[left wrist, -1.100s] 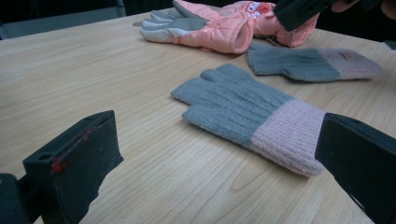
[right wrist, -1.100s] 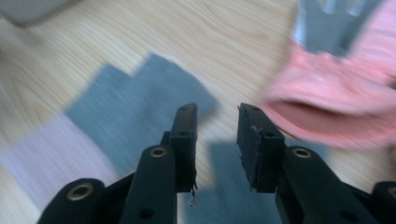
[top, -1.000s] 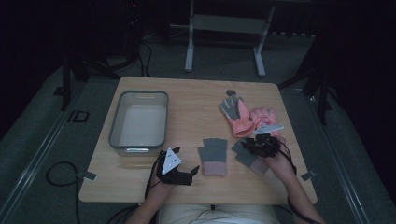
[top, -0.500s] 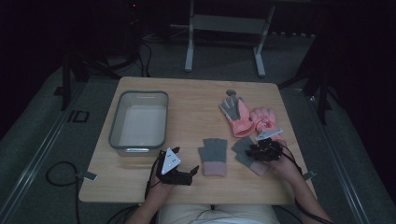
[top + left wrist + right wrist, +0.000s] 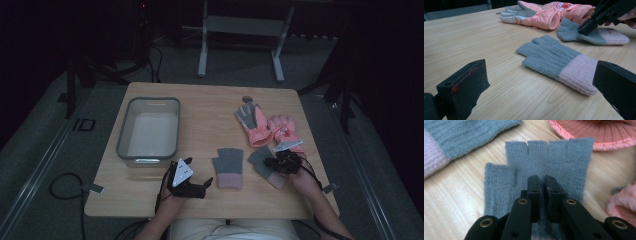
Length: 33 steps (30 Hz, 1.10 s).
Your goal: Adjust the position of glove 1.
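The right tool [image 5: 542, 195] has just closed to nearly shut, pinching a thin fold of the right grey glove [image 5: 539, 160] lying flat on the surface [image 5: 210, 120], so it may slip on lifting, while the left tool [image 5: 197, 187] rests open, holding nothing.

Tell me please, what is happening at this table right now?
A person at a wooden table works with a gripper in each hand. The right gripper has just closed its jaws, pinching the grey knit glove that lies flat nearest the pink ski gloves. The left gripper rests open near the second grey glove, not touching it. A grey bin stands at the left.
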Each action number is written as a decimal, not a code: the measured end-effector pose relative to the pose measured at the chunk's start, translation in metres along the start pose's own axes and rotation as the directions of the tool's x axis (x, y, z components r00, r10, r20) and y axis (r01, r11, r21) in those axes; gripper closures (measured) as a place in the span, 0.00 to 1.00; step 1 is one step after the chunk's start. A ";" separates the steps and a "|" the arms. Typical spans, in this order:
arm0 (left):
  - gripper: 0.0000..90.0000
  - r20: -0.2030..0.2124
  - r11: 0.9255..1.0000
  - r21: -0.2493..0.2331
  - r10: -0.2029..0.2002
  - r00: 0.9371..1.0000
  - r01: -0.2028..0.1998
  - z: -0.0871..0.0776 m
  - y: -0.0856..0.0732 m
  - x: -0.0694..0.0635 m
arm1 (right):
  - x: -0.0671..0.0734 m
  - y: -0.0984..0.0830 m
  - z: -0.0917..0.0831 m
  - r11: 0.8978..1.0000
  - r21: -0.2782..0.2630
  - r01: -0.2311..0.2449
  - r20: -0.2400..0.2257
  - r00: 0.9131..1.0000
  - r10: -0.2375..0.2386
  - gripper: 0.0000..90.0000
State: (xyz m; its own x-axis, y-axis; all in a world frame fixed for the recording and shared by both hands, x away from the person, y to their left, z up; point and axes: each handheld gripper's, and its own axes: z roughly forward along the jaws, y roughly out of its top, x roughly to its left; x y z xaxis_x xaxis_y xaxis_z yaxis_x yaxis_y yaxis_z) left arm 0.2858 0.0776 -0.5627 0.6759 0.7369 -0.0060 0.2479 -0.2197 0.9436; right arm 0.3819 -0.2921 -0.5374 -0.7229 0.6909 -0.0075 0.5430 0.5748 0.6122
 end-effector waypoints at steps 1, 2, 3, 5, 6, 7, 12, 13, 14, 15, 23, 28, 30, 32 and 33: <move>0.00 0.000 1.000 0.000 0.001 1.000 -0.001 0.000 0.000 0.000 | 0.002 0.000 -0.002 1.000 0.005 -0.018 0.003 1.000 0.018 0.94; 0.00 -0.001 1.000 0.000 0.001 1.000 -0.001 0.000 0.000 0.000 | 0.004 0.000 -0.005 0.999 0.007 -0.033 0.003 0.999 0.033 0.95; 0.00 0.000 1.000 -0.001 0.000 1.000 0.000 0.000 0.000 0.000 | 0.007 0.001 -0.009 0.999 0.000 -0.046 0.007 0.999 0.046 0.95; 0.00 0.001 1.000 -0.001 -0.002 1.000 0.002 0.000 0.000 0.000 | 0.014 0.004 -0.021 0.996 -0.033 -0.080 0.020 0.997 0.081 0.95; 0.00 0.001 1.000 -0.001 -0.001 1.000 0.001 0.000 0.000 0.000 | 0.018 0.007 -0.027 0.994 -0.052 -0.094 0.027 0.995 0.096 0.95; 0.00 0.001 1.000 0.000 -0.001 1.000 0.001 0.000 0.000 0.000 | 0.022 0.010 -0.034 0.992 -0.070 -0.105 0.035 0.994 0.108 0.95; 0.00 -0.001 1.000 0.000 0.001 1.000 -0.001 0.000 0.000 0.000 | 0.042 0.028 -0.063 0.972 -0.158 -0.173 0.101 0.977 0.190 0.95; 0.00 -0.002 1.000 0.000 0.002 1.000 -0.002 0.000 0.000 0.000 | 0.045 0.030 -0.067 0.968 -0.169 -0.185 0.122 0.971 0.207 0.95; 0.00 -0.002 1.000 -0.001 0.002 1.000 -0.002 0.000 0.000 0.000 | 0.047 0.032 -0.070 0.959 -0.187 -0.213 0.133 0.962 0.239 0.95; 0.00 -0.003 1.000 -0.002 0.001 1.000 -0.001 0.000 0.000 0.000 | 0.049 0.033 -0.071 0.951 -0.197 -0.238 0.136 0.954 0.267 0.95; 0.00 -0.004 1.000 -0.001 0.005 1.000 -0.005 0.000 0.000 -0.001 | 0.066 0.027 -0.056 0.901 -0.251 -0.354 0.237 0.880 0.412 0.95; 0.00 -0.003 1.000 -0.001 0.008 1.000 -0.008 0.000 0.000 -0.001 | 0.064 0.013 -0.033 0.879 -0.221 -0.423 0.245 0.848 0.470 0.95; 0.00 -0.004 1.000 -0.003 0.008 1.000 -0.008 0.000 0.000 -0.001 | 0.064 0.009 -0.022 0.875 -0.208 -0.436 0.251 0.841 0.479 0.95; 0.00 -0.004 1.000 -0.002 0.008 1.000 -0.008 0.000 0.000 -0.001 | 0.063 0.005 -0.015 0.865 -0.210 -0.456 0.250 0.830 0.498 0.95; 0.00 -0.004 1.000 -0.003 0.006 1.000 -0.006 0.000 0.000 -0.001 | 0.062 0.004 -0.013 0.862 -0.209 -0.462 0.251 0.826 0.504 0.95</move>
State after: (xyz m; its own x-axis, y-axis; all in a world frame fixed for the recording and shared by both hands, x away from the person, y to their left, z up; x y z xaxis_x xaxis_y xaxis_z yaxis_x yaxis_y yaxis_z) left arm 0.2849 0.0769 -0.5627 0.6743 0.7385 0.0012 0.2417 -0.2222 0.9446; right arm 0.3340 -0.2528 -0.5257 -0.2165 0.9708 0.1034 0.7130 0.0848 0.6961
